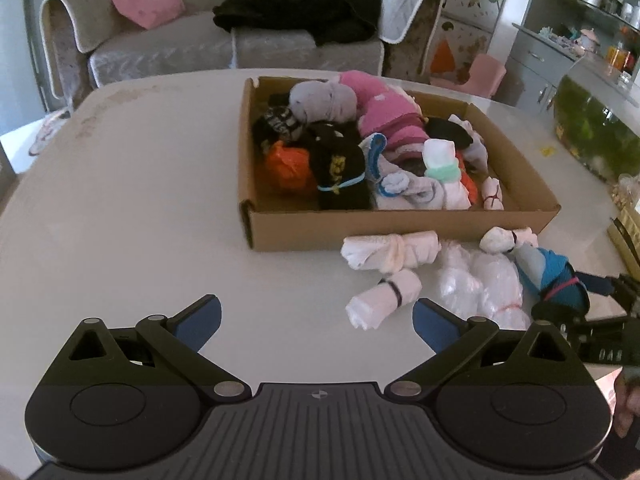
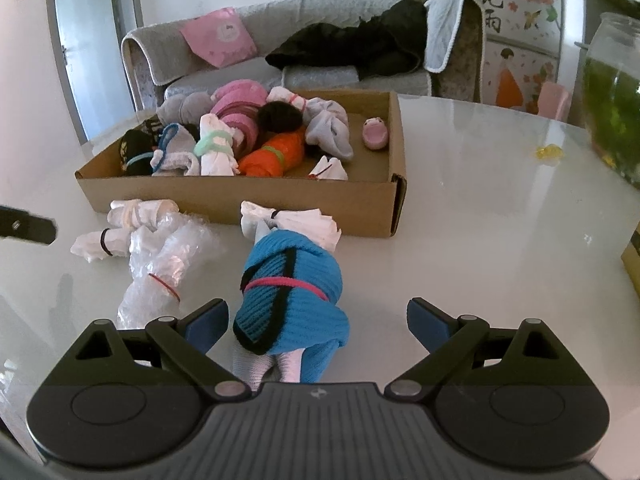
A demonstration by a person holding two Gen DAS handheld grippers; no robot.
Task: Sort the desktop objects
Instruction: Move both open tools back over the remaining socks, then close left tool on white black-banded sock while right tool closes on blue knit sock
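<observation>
A brown cardboard box (image 1: 400, 226) (image 2: 240, 196) on the white table holds several rolled socks and cloth bundles. In front of it lie white rolled bundles (image 1: 390, 254) (image 2: 138, 212), a clear plastic bundle (image 1: 480, 280) (image 2: 168, 264) tied with a red band, and a blue knitted bundle (image 2: 292, 292) (image 1: 556, 276) with a pink band. My right gripper (image 2: 318, 322) is open, its blue pads on either side of the blue bundle, not pressing it. My left gripper (image 1: 316, 322) is open over bare table, left of the white rolls.
A glass fish tank (image 2: 612, 96) (image 1: 596, 132) stands at the table's right side, with a small yellow object (image 2: 548, 153) near it. A grey sofa (image 1: 200, 40) with dark clothes and a pink cushion stands behind the table. A cardboard edge (image 2: 632, 256) shows at far right.
</observation>
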